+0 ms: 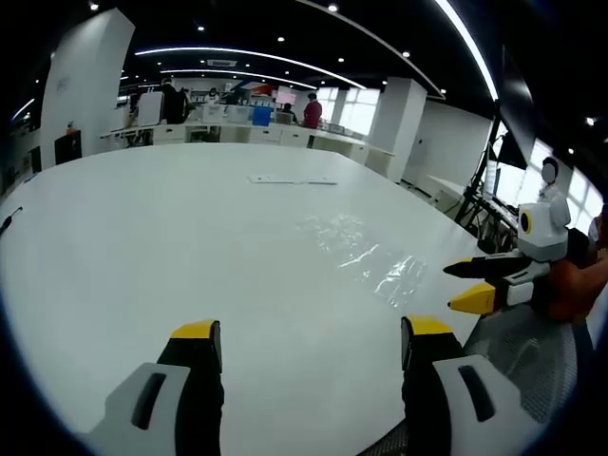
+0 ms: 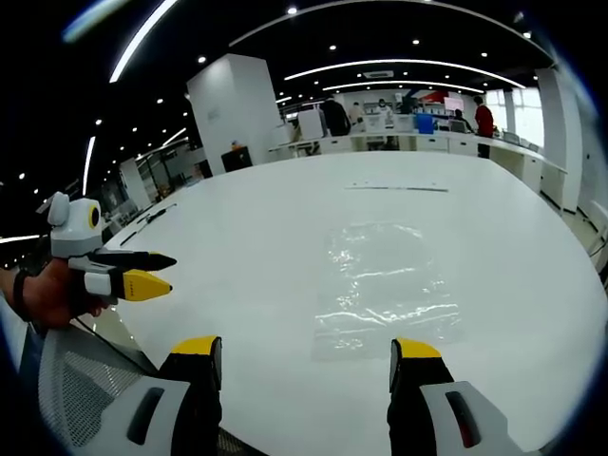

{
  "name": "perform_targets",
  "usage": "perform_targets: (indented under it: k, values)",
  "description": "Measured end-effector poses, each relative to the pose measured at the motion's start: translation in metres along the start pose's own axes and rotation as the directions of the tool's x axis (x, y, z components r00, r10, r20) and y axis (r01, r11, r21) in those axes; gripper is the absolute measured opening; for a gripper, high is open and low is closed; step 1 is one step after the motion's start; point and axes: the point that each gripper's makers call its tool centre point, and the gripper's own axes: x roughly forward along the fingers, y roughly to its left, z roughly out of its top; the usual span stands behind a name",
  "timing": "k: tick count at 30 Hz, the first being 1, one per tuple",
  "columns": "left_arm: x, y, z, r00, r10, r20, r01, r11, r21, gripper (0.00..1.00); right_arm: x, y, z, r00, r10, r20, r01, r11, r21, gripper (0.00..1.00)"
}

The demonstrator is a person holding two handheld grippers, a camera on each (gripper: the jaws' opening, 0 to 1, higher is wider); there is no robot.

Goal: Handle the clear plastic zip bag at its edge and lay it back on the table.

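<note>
The clear plastic zip bag [image 2: 385, 285] lies flat on the white table [image 2: 247, 247], crinkled and shiny. My right gripper [image 2: 305, 345] is open just short of the bag's near edge, with nothing between its jaws. In the left gripper view the bag [image 1: 366, 252] lies ahead to the right. My left gripper [image 1: 312, 331] is open over bare table [image 1: 142, 237], well short of the bag. The right gripper [image 1: 451, 287] comes in from the right by the table's edge. In the right gripper view the left gripper [image 2: 171, 272], held by a hand, sits at the left, off the table's rim.
A thin pale strip [image 2: 396, 188] lies on the table beyond the bag. A mesh chair back [image 2: 76, 389] stands below the near table edge. A tripod [image 1: 480, 204] stands off the right side. Counters and people [image 1: 312, 111] are far behind.
</note>
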Motion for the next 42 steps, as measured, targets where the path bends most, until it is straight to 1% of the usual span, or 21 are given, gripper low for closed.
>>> perform_targets:
  k: [11, 29, 42]
  values:
    - [-0.0004, 0.0032, 0.0017, 1.000, 0.005, 0.012, -0.005, 1.000, -0.009, 0.76, -0.0003, 0.0000, -0.0014, 1.000, -0.004, -0.006, 0.004, 1.000, 0.002, 0.71]
    - [-0.0002, 0.0022, 0.0009, 1.000, 0.004, 0.007, -0.004, 1.000, -0.007, 0.76, 0.0010, -0.0028, -0.0038, 1.000, -0.008, -0.011, 0.008, 1.000, 0.008, 0.71]
    - [-0.0003, 0.0031, 0.0000, 1.000, 0.004, 0.003, -0.004, 1.000, -0.013, 0.75, 0.0057, 0.0042, -0.0087, 0.999, 0.004, -0.051, -0.006, 0.999, -0.032, 0.70]
